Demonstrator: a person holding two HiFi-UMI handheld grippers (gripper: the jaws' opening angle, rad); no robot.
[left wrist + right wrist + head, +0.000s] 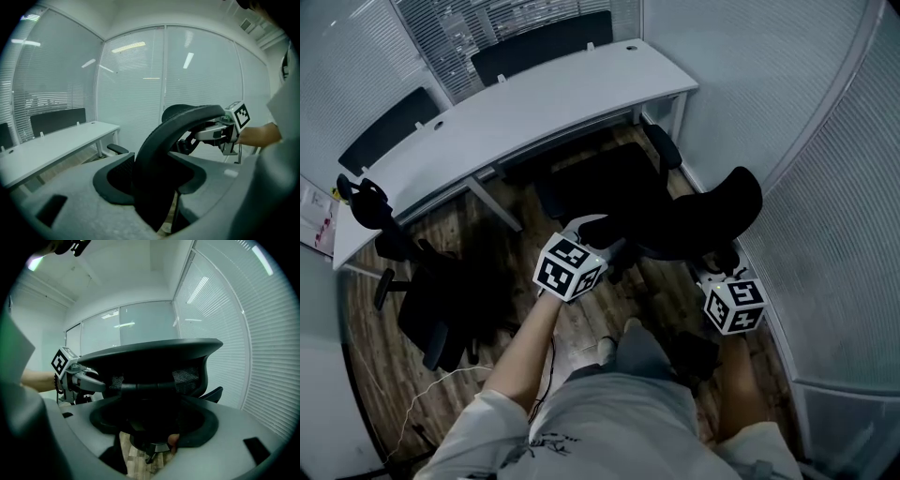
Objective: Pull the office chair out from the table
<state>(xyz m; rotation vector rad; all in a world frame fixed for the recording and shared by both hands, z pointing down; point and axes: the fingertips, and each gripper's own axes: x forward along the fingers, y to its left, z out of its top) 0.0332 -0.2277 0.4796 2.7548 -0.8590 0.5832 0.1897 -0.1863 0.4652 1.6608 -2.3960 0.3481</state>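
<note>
Black chair beside table edge

Person wears a pale short-sleeved shirt with dark print near the hem. Left gripper and right gripper have grey jaws. Left cube and right cube are white with black square markers. A dark cable runs beside the left forearm.

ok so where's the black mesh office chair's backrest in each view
Head view: black mesh office chair backrest right of centre.
Left gripper view: centre, its curved edge between the jaws.
Right gripper view: centre, spanning the frame between the jaws.
Shared landmark: the slatted glass wall.
</note>
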